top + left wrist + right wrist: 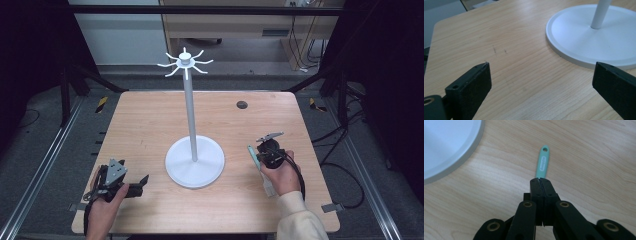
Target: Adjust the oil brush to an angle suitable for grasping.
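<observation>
Pale wood grain covers the tabletop (150, 125), with grey floor and dark frame rails around it. Near the middle of its near half stands a white hook stand (194, 161), a round base with a thin pole topped by curved hooks. Toward the near right corner, the right tongs (540, 180) are clamped together on a mint-green utensil handle (542, 162), which juts out beyond their tips and has a hanging hole at its far end. Toward the near left corner, the left tongs (541, 75) stand wide apart with nothing between them, facing the stand's base.
</observation>
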Tool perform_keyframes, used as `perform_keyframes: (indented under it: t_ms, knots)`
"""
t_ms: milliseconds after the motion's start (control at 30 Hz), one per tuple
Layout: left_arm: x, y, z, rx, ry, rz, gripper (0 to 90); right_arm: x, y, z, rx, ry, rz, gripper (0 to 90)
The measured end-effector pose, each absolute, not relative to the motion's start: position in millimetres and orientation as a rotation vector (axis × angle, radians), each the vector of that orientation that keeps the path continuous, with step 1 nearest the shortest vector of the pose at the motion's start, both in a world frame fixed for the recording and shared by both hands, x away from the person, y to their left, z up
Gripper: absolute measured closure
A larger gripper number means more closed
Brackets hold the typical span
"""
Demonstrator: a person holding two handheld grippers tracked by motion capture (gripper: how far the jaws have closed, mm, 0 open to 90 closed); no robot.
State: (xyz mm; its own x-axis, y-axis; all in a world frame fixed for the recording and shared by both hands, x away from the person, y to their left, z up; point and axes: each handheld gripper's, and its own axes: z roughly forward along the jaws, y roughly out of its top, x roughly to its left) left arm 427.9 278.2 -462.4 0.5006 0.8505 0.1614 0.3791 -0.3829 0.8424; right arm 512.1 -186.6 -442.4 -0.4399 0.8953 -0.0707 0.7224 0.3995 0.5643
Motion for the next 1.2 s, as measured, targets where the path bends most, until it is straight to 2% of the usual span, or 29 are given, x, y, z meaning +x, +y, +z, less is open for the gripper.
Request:
perform_keyframes:
  t_ms: [300,800,1200]
  knots:
    - [428.5,267.9,-464.2,2.006,0.968,0.763,1.8,509.0,-185.6,-428.0,1.432,2.341,0.599,84.4]
    - [429.5,268.3,-463.7,1.991,0.987,0.757,1.8,514.4,-187.6,-440.3,1.535,2.406,0.469,71.0]
    - [428.8,266.4,-463.7,2.0,0.978,0.755,1.8,517.6,-187.3,-460.7,1.585,2.448,0.41,71.3]
